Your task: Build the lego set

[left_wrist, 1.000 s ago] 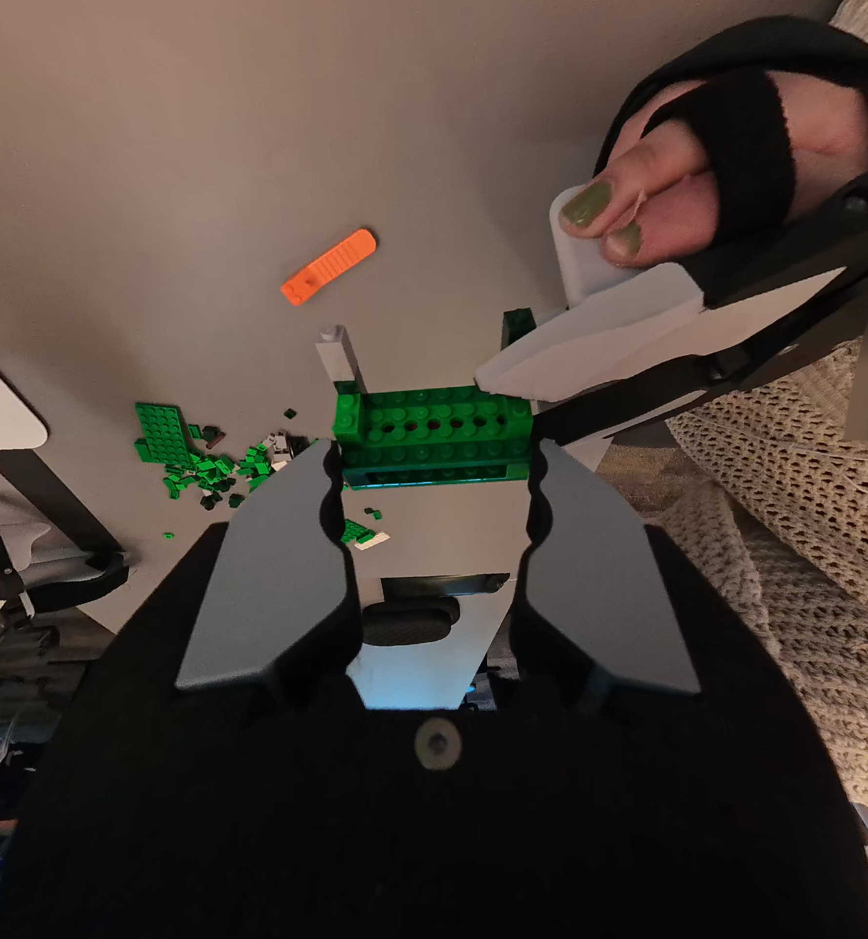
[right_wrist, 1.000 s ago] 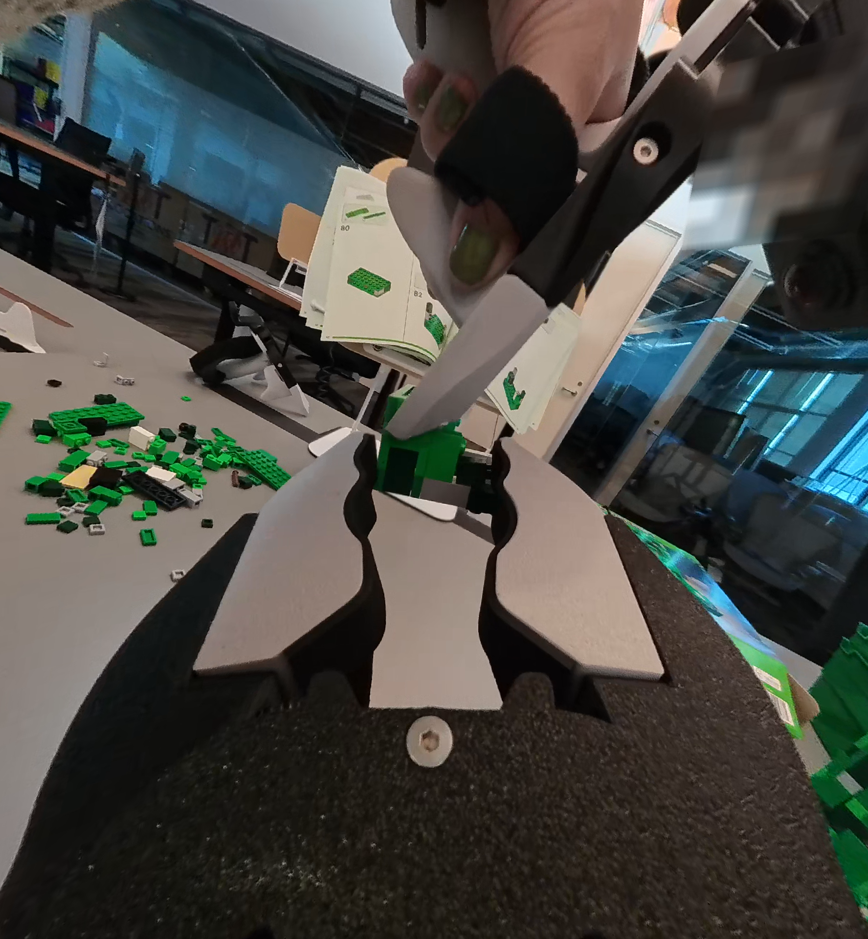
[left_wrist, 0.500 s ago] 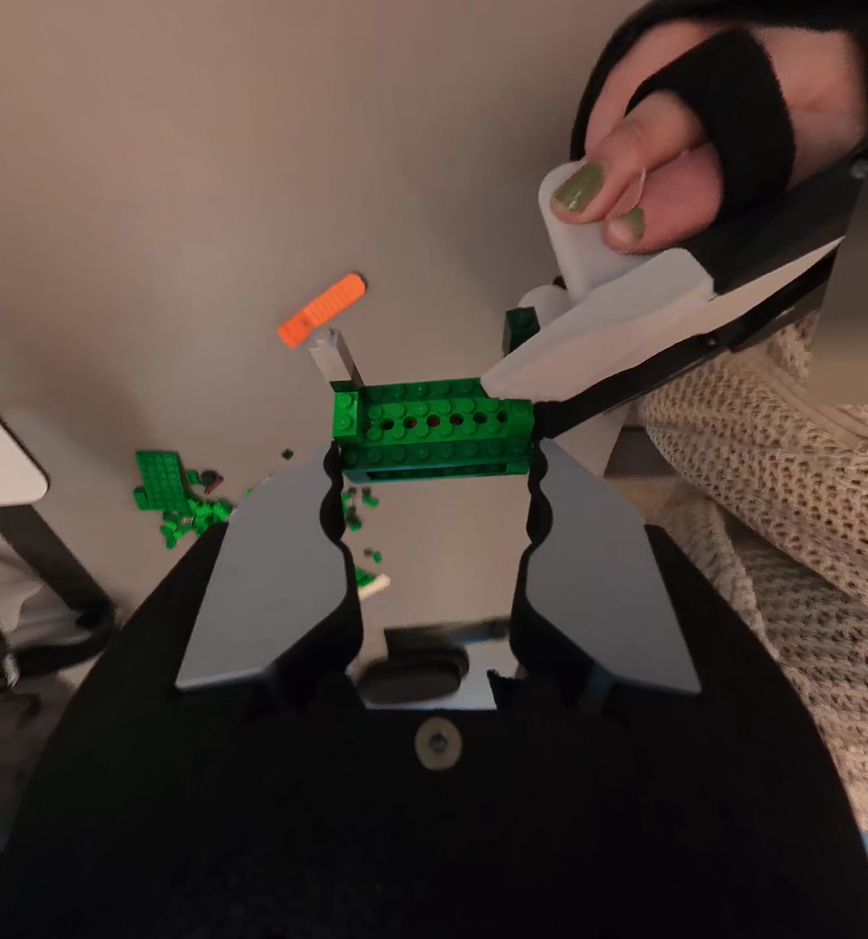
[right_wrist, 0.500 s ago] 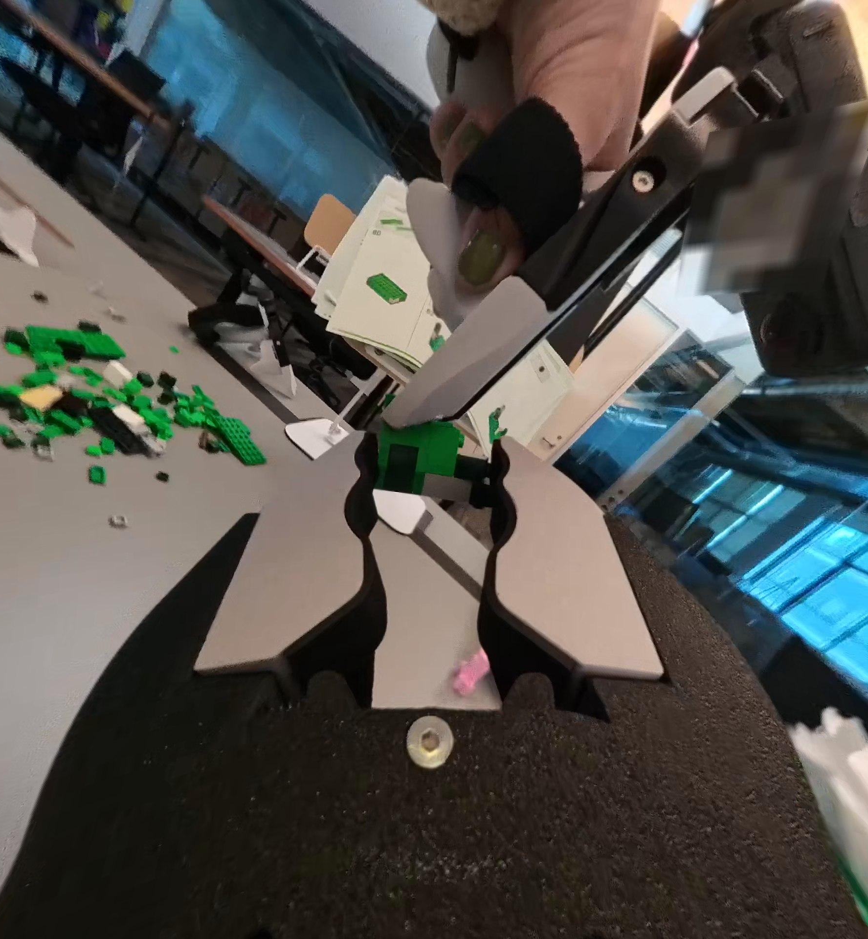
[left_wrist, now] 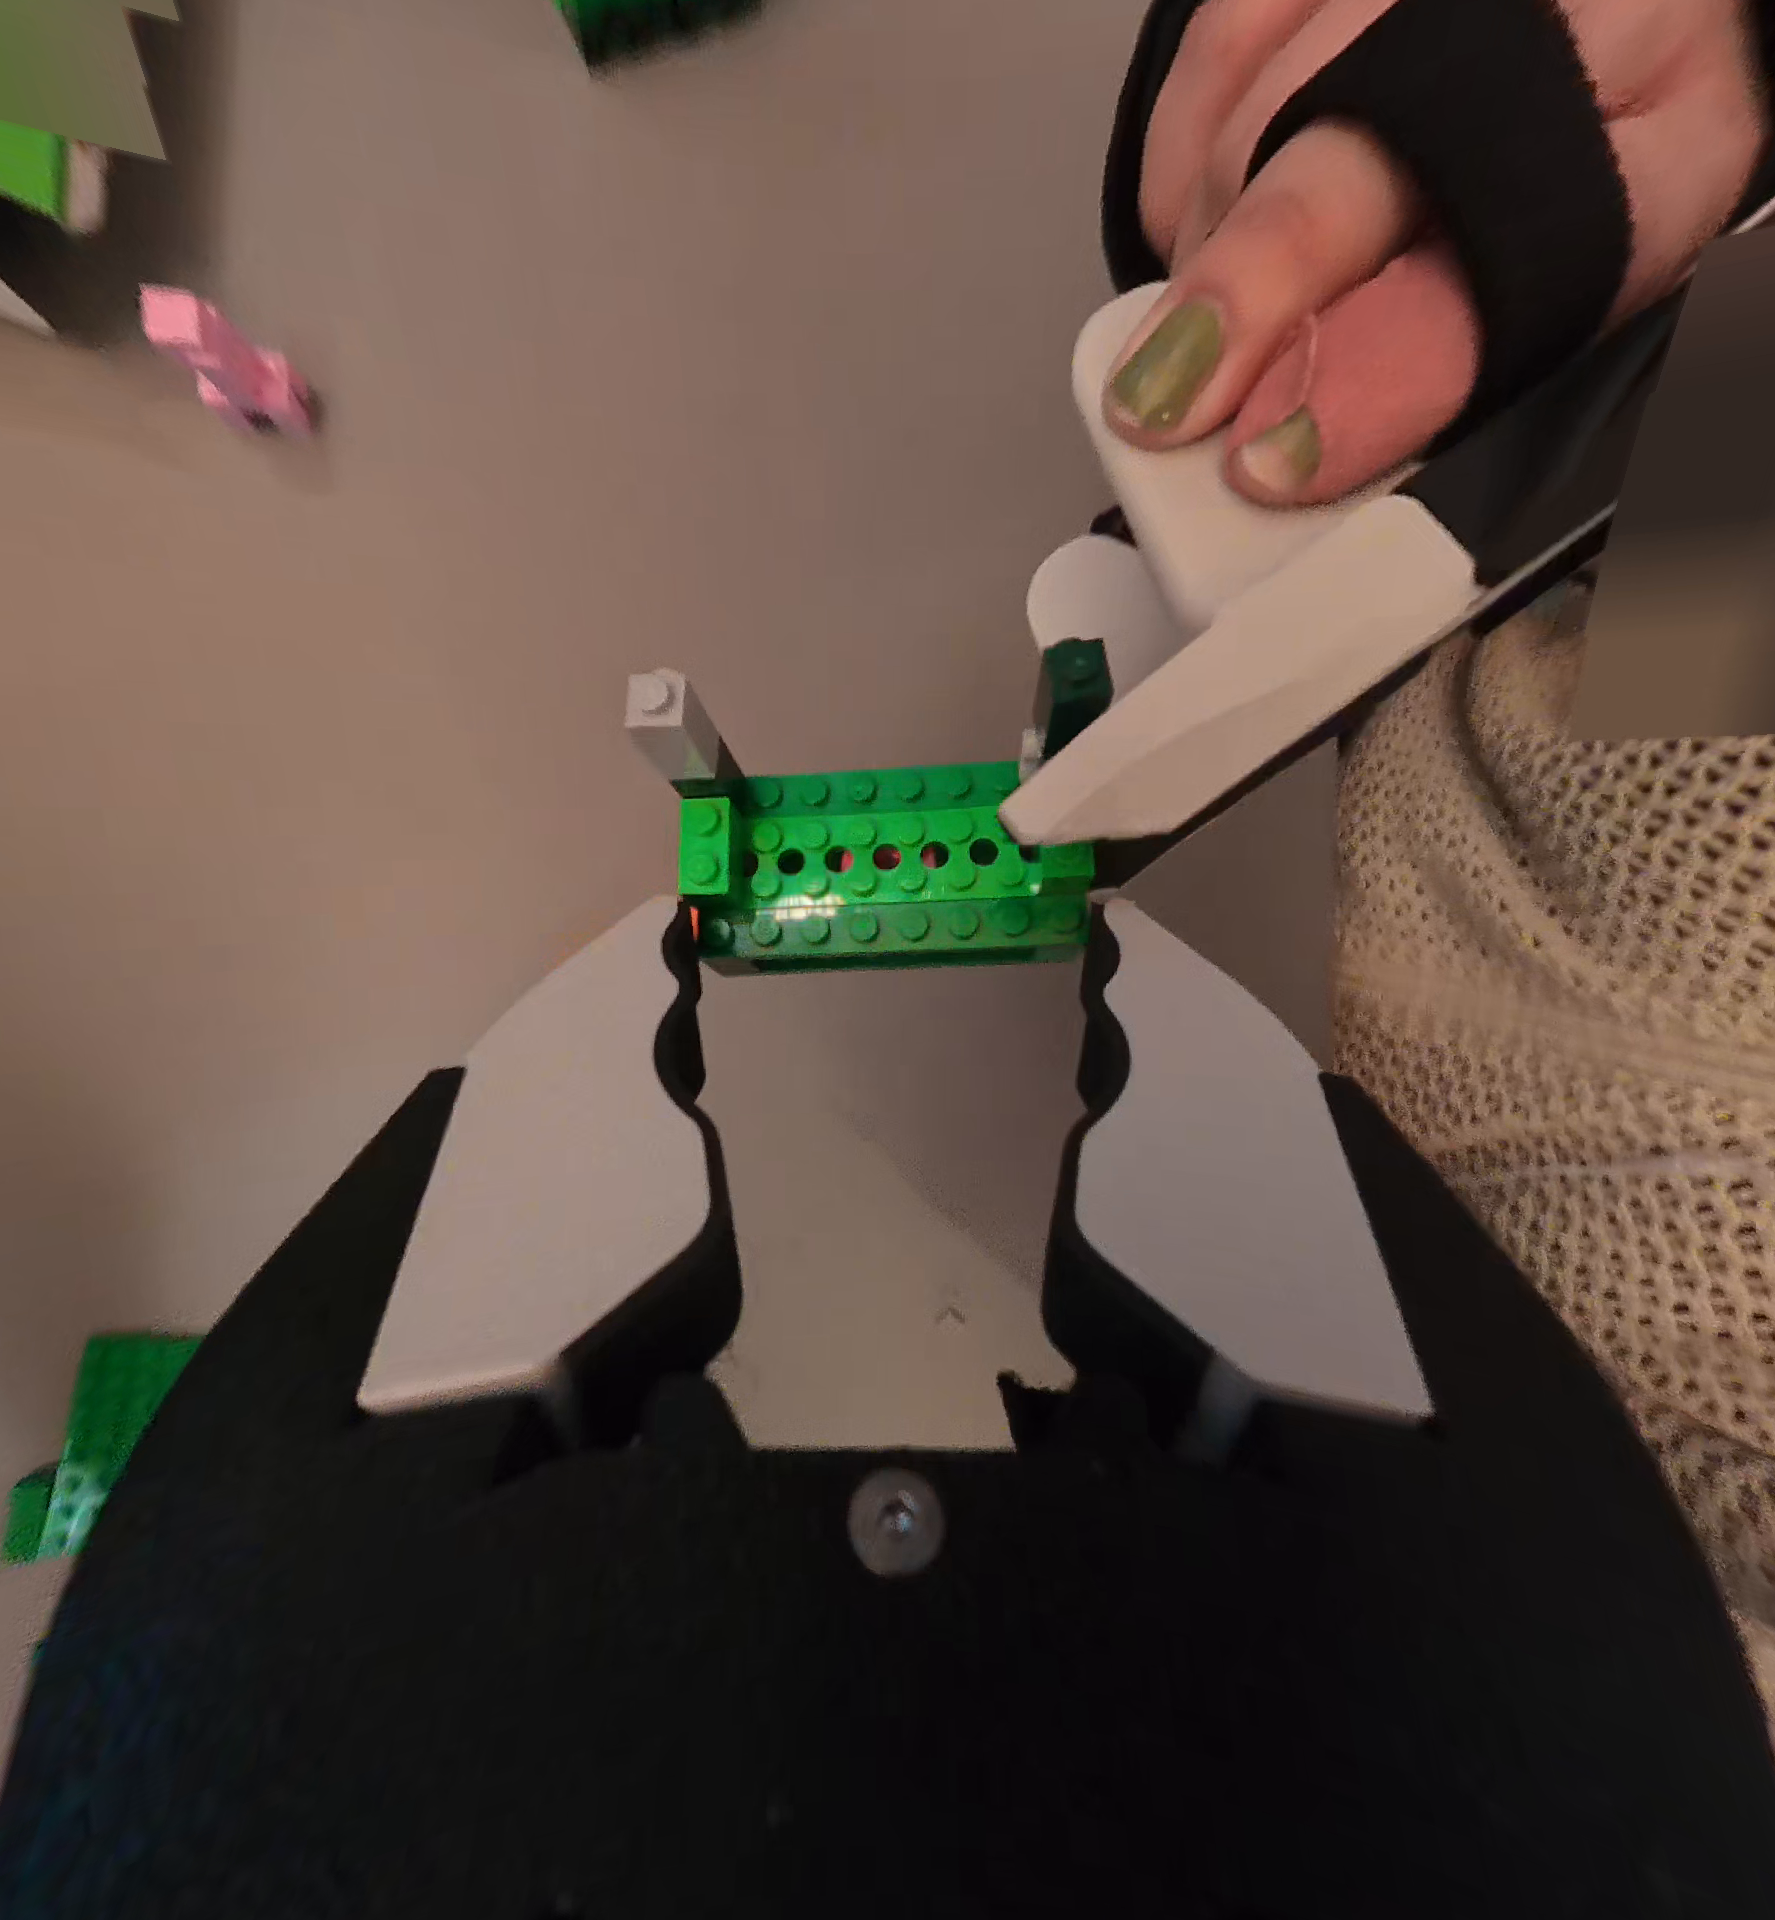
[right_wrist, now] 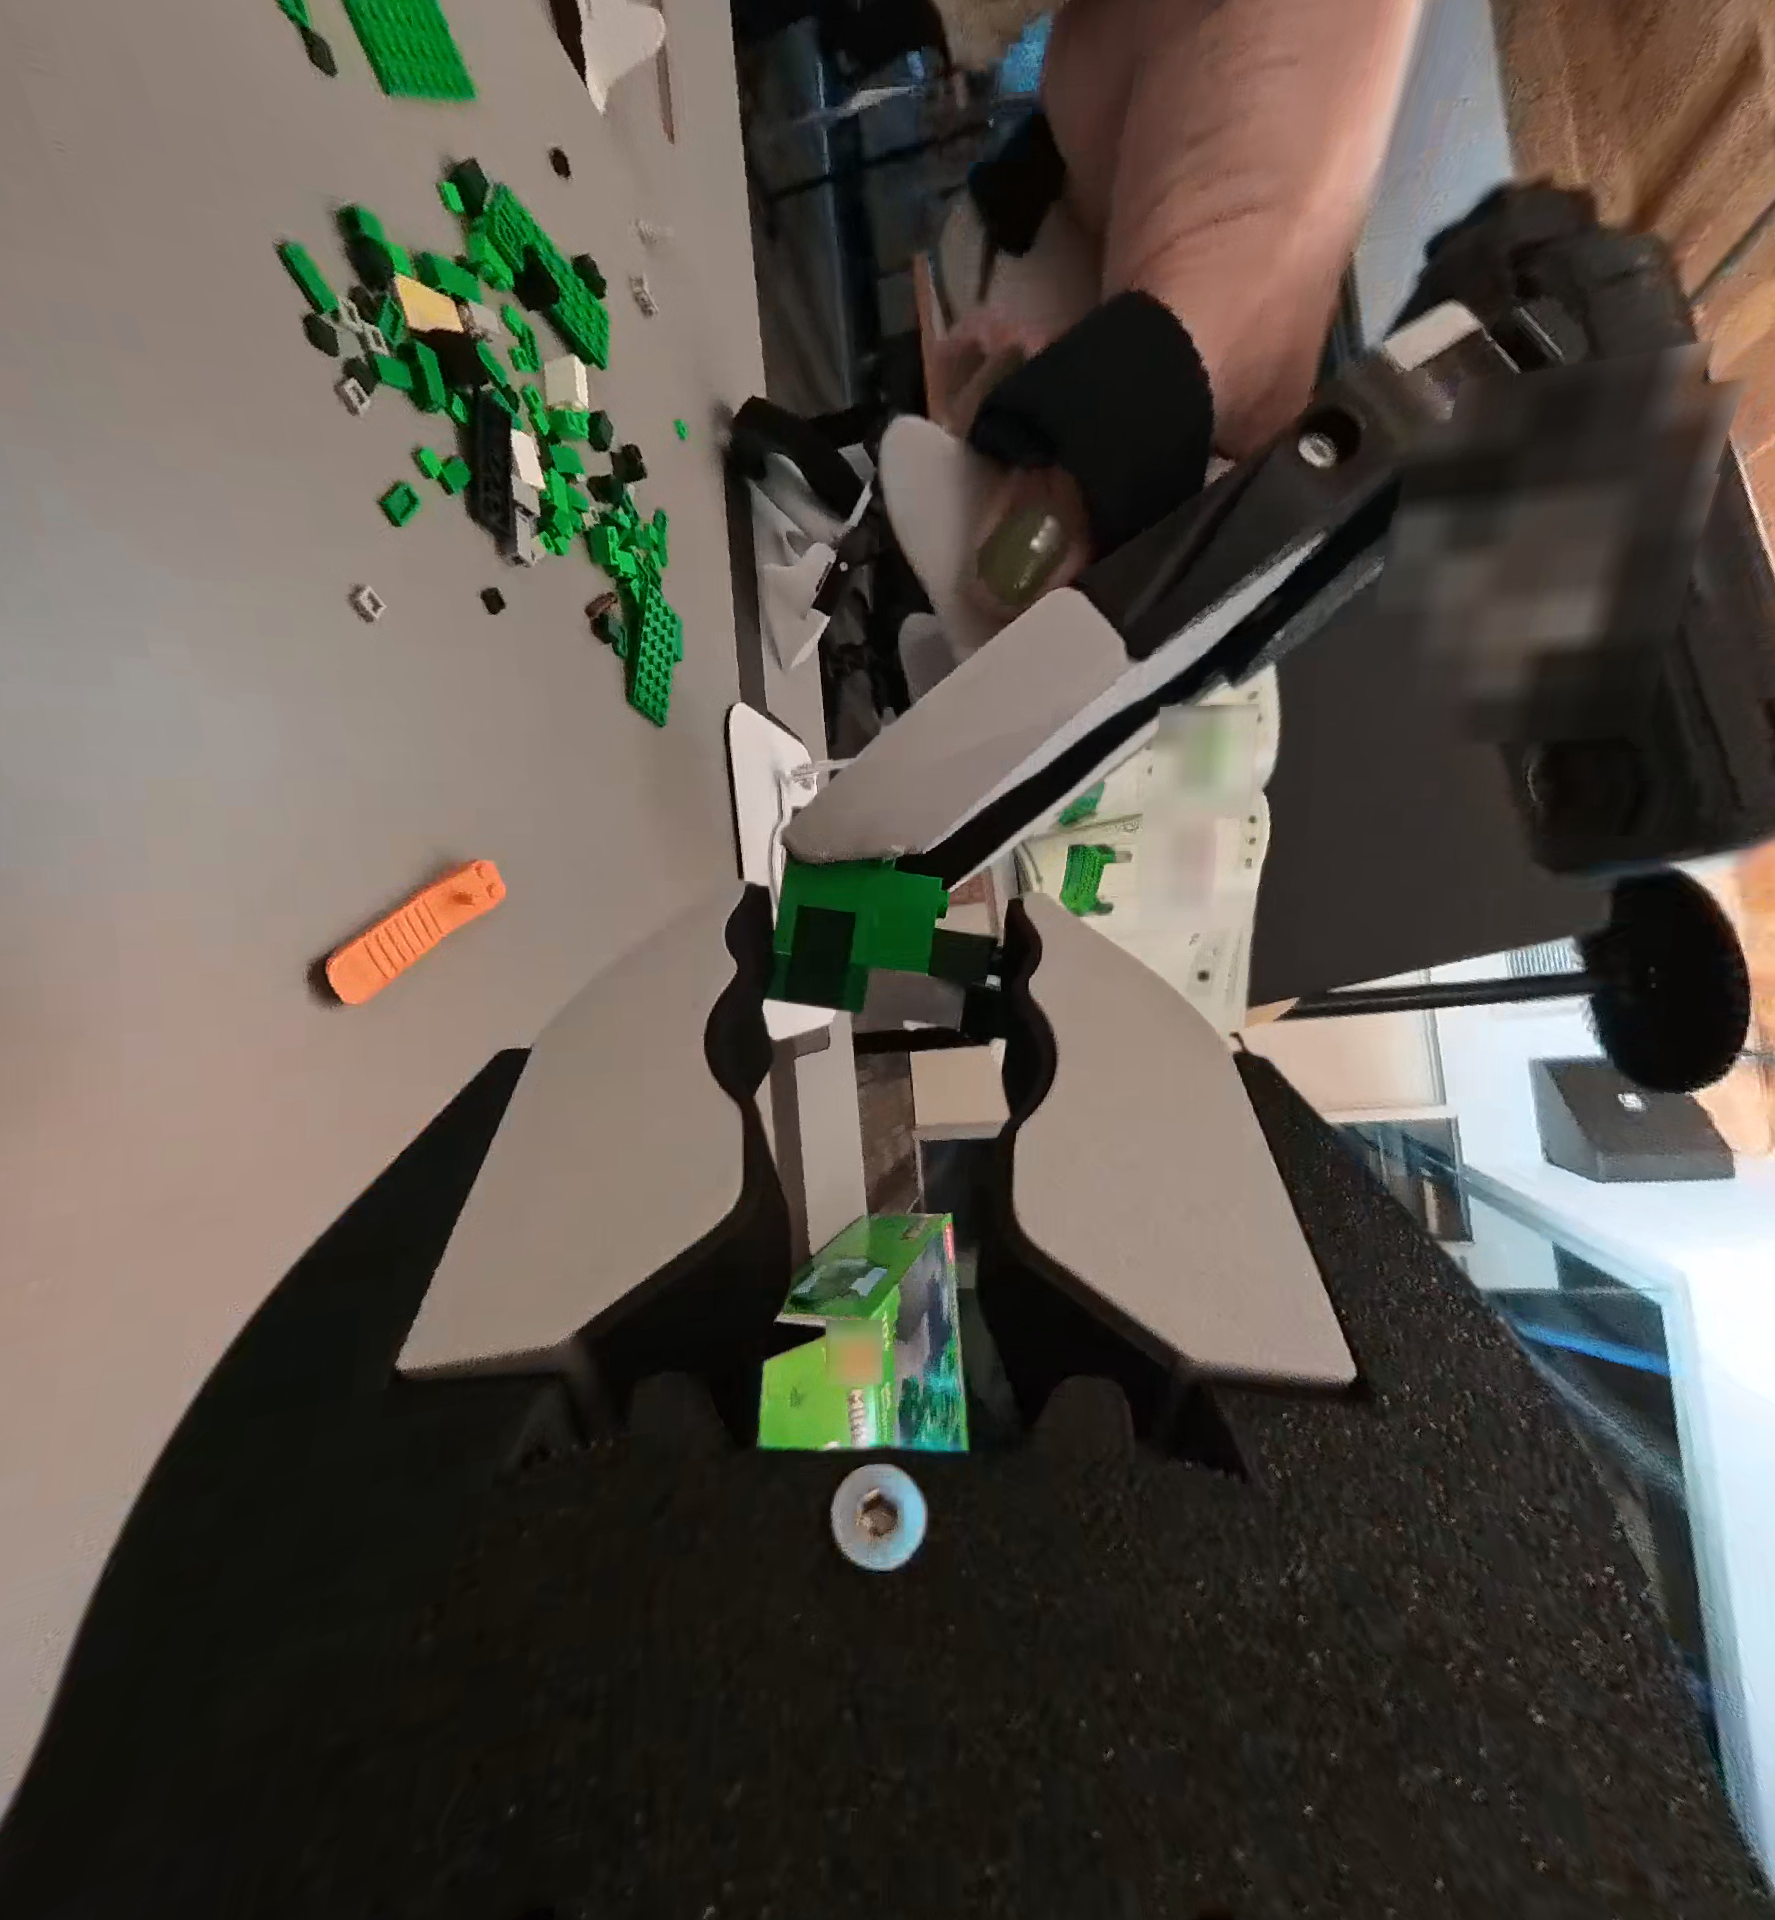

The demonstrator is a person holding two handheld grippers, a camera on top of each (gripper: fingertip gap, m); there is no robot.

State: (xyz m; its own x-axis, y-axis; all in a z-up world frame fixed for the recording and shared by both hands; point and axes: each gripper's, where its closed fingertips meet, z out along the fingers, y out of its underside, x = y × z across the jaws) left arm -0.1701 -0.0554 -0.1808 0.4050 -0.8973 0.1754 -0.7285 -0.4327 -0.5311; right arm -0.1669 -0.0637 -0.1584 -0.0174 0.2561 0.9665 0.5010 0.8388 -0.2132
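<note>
You have two grippers in play, the left gripper [left_wrist: 888, 920] and the right gripper [right_wrist: 883, 925], and between them one green brick assembly [left_wrist: 878, 868]. Two posts rise from it: one grey post [left_wrist: 670, 722] and one dark green post [left_wrist: 1070, 681]. On the table [right_wrist: 135, 727] you have one orange brick separator [right_wrist: 415, 932], one loose brick pile [right_wrist: 509, 436], one green baseplate [right_wrist: 415, 47] at the far edge, and one pink piece [left_wrist: 228, 364]. One green box [right_wrist: 867, 1340] shows too.
</note>
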